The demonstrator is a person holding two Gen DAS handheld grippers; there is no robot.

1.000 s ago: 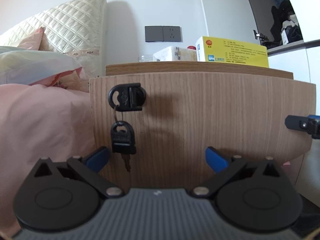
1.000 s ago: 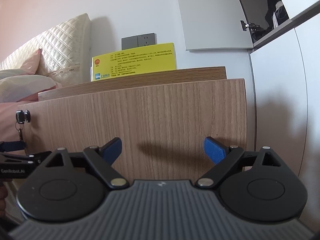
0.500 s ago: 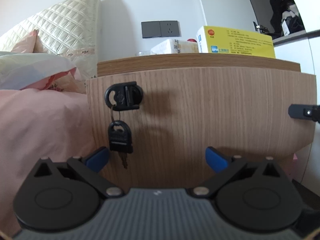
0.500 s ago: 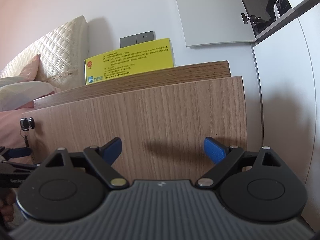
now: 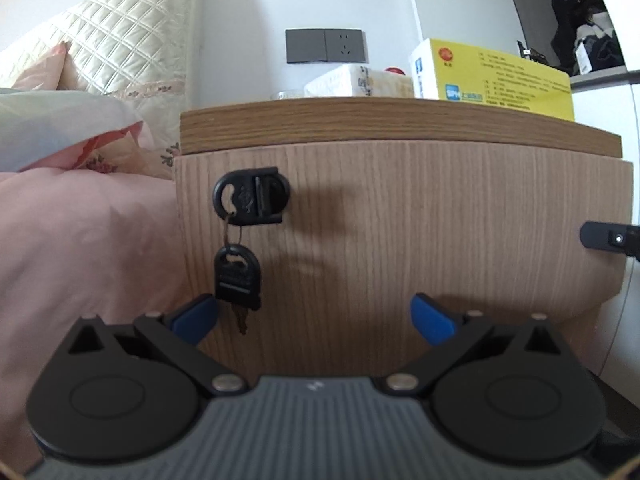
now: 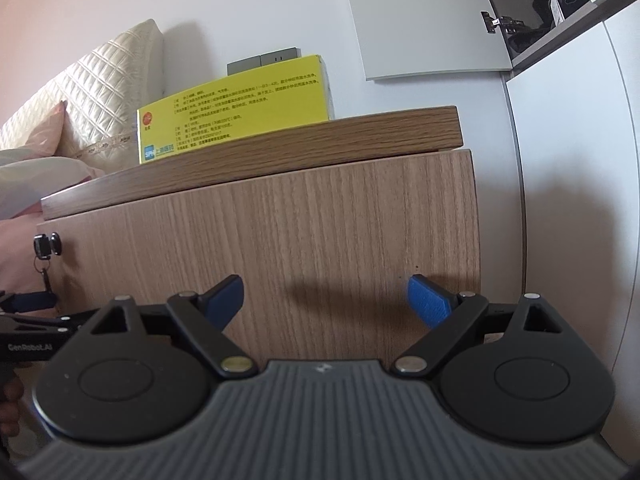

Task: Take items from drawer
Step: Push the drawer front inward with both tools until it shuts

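- The wooden drawer front (image 5: 400, 220) has thin stripes, just ahead of both tongs.
- A black key (image 5: 250, 202) sticks in its lock.
- Left gripper (image 5: 314, 316) and right gripper (image 6: 326, 300): blue tips spread wide, holding nothing.
- A shiny yellow box (image 6: 236, 116) sits on top, by a puffy cream headboard (image 5: 120, 52).

The drawer front (image 5: 420, 232) is pale matt wood-grain laminate with fine vertical streaks, and the slab top (image 5: 380, 124) above it is a darker, horizontally grained wood. On that front a black plastic key head (image 5: 250, 198) sits in the lock, and a second black plastic key (image 5: 237, 276) with a dull metal blade hangs below it. Left of the drawer front lie soft pink bed cloth (image 5: 80, 240) and a glossy quilted cream cushion (image 5: 132, 40); above it stands a smooth yellow cardboard box (image 6: 240, 112).
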